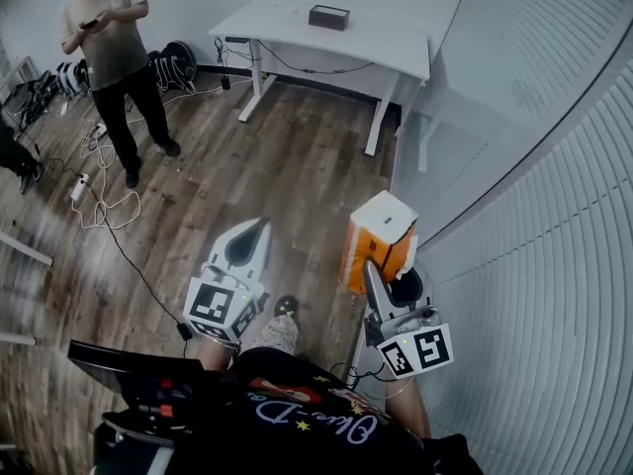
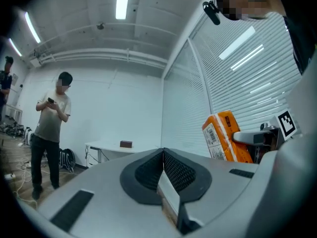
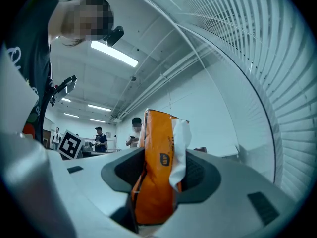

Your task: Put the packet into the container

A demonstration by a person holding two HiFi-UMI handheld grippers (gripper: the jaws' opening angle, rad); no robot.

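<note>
My right gripper (image 1: 382,273) is shut on an orange packet (image 1: 379,237) with a white top and holds it up in the air on the right. In the right gripper view the packet (image 3: 157,175) stands upright between the dark pads, a white flap hanging over its right side. My left gripper (image 1: 259,228) is raised beside it on the left, shut with nothing in it, its pads (image 2: 174,170) pressed together. The left gripper view also shows the packet (image 2: 222,135) to the right. No container shows near the grippers.
A white desk (image 1: 368,40) with a small dark box (image 1: 328,16) stands at the far end of the wooden floor. A person (image 1: 111,52) stands at the far left among cables and bags. A wall of blinds (image 1: 554,265) runs along the right.
</note>
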